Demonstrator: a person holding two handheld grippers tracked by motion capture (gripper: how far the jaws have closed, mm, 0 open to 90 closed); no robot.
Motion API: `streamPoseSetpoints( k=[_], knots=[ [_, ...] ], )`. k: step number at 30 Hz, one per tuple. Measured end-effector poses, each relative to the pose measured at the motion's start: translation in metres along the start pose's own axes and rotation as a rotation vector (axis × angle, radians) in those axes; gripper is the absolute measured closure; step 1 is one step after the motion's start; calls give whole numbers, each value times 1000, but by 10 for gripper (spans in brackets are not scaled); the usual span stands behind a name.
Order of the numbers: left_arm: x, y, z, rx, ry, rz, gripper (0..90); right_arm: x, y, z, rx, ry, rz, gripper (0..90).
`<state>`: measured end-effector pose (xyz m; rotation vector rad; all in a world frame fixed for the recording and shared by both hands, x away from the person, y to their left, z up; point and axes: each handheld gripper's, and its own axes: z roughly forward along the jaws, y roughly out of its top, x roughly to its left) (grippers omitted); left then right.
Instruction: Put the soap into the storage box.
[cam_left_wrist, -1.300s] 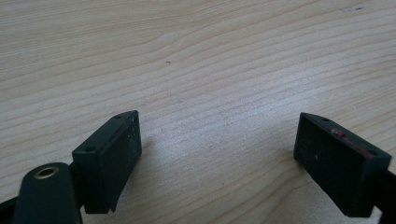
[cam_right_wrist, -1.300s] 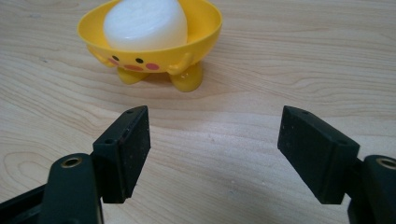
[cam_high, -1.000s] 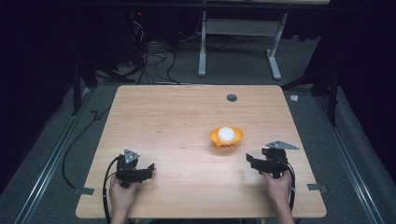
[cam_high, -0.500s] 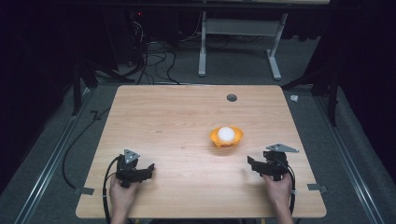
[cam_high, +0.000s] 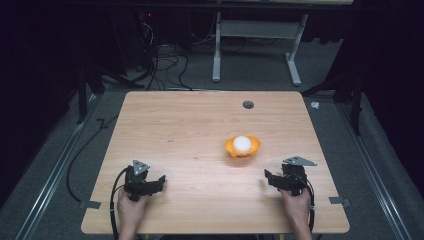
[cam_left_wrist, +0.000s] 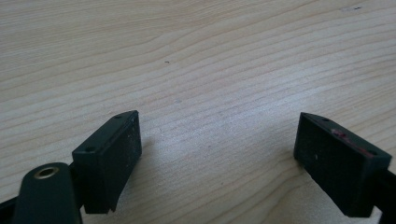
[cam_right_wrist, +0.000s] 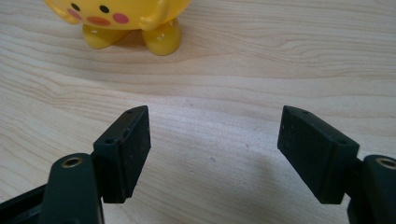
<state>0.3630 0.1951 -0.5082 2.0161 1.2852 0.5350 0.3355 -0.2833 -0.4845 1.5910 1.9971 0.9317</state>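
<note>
An orange-yellow bowl (cam_high: 242, 146) shaped like a cartoon animal stands right of the table's middle with a white ball (cam_high: 242, 143) in it. Its painted face and feet (cam_right_wrist: 126, 21) appear at the top of the right gripper view. My right gripper (cam_high: 270, 178) rests low near the front right, jaws spread wide, a short way in front of the bowl. In its own view the right gripper (cam_right_wrist: 215, 149) has bare wood between the jaws. My left gripper (cam_high: 159, 181) sits at the front left, open, and in its own view the left gripper (cam_left_wrist: 217, 158) holds nothing.
The wooden table (cam_high: 190, 135) has a round cable hole (cam_high: 248, 105) near its far edge. Beyond the table stand a white desk frame (cam_high: 255, 45) and loose cables (cam_high: 160, 65) on the grey floor. A black cable (cam_high: 75, 160) hangs off the left side.
The right gripper has drawn back slightly toward the front edge. The left gripper, the bowl and the ball have stayed put.
</note>
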Motion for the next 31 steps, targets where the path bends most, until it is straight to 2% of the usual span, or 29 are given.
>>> streamPoseSetpoints(
  k=[9, 18, 24, 31],
  knots=[
    [0, 0, 0, 1, -1, 0, 155, 1, -5, 6, 8, -25, -27, 262],
    [0, 0, 0, 3, -1, 1, 155, 2, -10, 11, 24, -43, -31, 259],
    [0, 0, 0, 1, -1, 1, 155, 4, -12, 13, 9, -67, -67, 252],
    [0, 0, 0, 1, -1, 1, 155, 5, -12, 14, 13, -59, -75, 239]
  ],
)
